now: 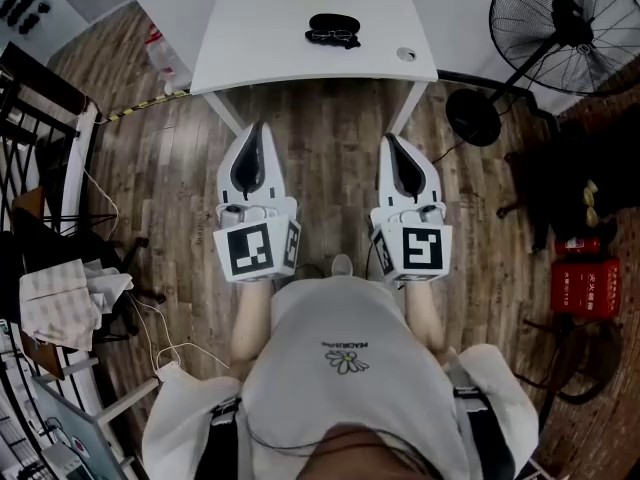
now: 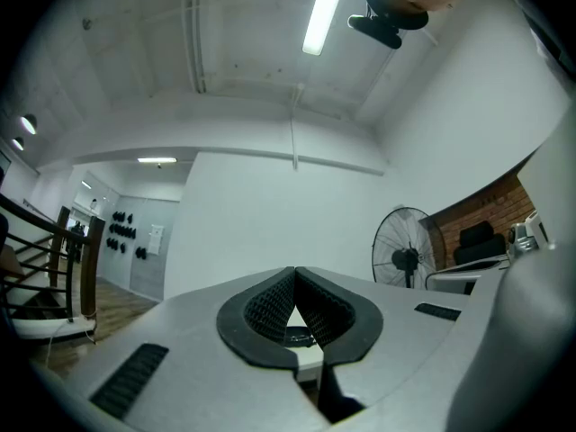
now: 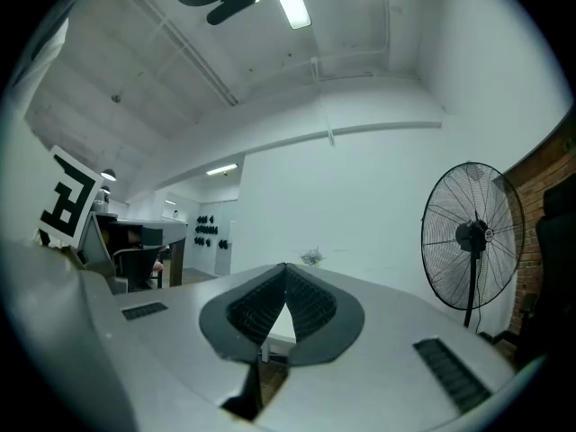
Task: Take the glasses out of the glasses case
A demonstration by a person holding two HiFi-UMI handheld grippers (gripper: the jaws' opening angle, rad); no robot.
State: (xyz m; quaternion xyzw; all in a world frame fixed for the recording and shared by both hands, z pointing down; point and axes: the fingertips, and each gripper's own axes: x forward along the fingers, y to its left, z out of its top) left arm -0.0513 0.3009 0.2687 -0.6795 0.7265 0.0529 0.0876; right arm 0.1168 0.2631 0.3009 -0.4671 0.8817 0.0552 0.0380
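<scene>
A black glasses case lies on the white table at the far side of the head view. A pair of dark-rimmed glasses seems to lie against its near side. My left gripper and right gripper hang side by side over the wooden floor, short of the table's near edge and pointing at it. Both are shut with nothing between the jaws. In the left gripper view the pads meet at the tip, and a small dark shape shows through the gap below. In the right gripper view the pads also touch.
A black pedestal fan stands right of the table, its round base near the table leg. A small white disc sits at the table's right corner. A red box lies far right. Dark railings and a cloth crowd the left.
</scene>
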